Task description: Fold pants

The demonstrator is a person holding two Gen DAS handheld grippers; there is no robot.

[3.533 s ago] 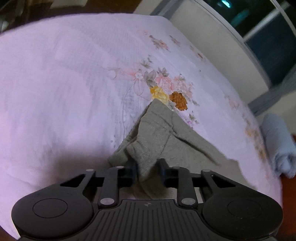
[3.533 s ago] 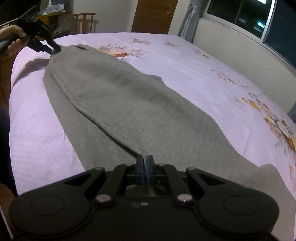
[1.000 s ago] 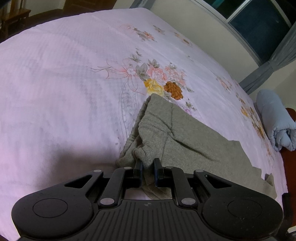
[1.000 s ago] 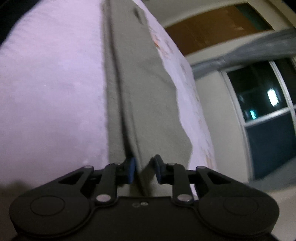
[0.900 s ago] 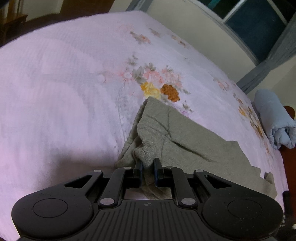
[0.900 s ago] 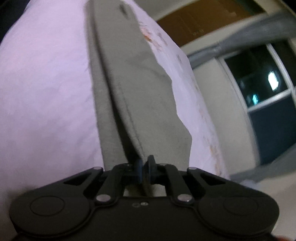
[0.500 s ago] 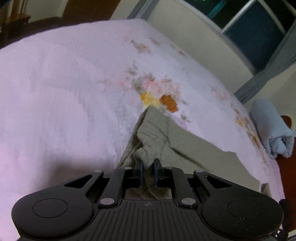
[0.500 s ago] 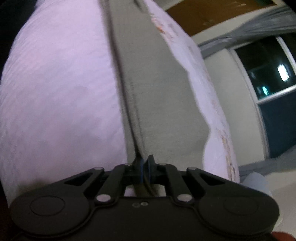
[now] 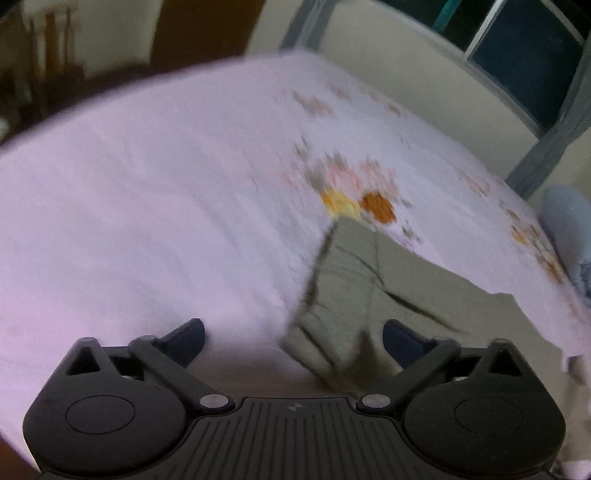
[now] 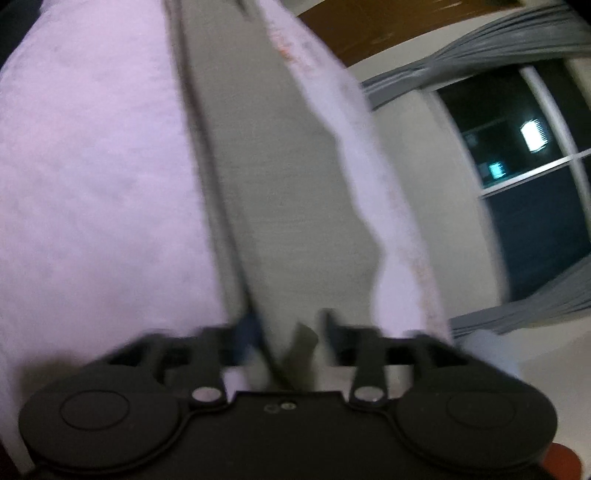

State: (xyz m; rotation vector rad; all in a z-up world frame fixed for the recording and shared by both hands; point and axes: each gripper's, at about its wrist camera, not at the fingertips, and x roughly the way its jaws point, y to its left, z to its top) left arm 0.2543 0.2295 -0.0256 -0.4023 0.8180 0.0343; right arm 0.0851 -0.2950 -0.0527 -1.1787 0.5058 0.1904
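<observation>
Grey pants (image 9: 399,295) lie folded lengthwise on a pink floral bedsheet (image 9: 147,206). In the left wrist view, my left gripper (image 9: 293,338) is wide open, its fingers (image 9: 192,336) apart on either side of the bunched end of the pants. In the right wrist view, the pants (image 10: 280,192) stretch away as a long strip. My right gripper (image 10: 290,328) is open, the other end of the pants lying loose between its fingers (image 10: 247,328). Both views are blurred.
A rolled light-blue blanket (image 9: 569,229) lies at the bed's far right edge. A wall with dark windows (image 10: 535,147) and grey curtains (image 10: 461,55) runs along the far side. A brown door (image 9: 207,33) and dark furniture stand beyond the bed.
Both grippers were shut on the pants half a second ago and have now opened, letting go of the fabric. The left gripper has also pulled back a little.
</observation>
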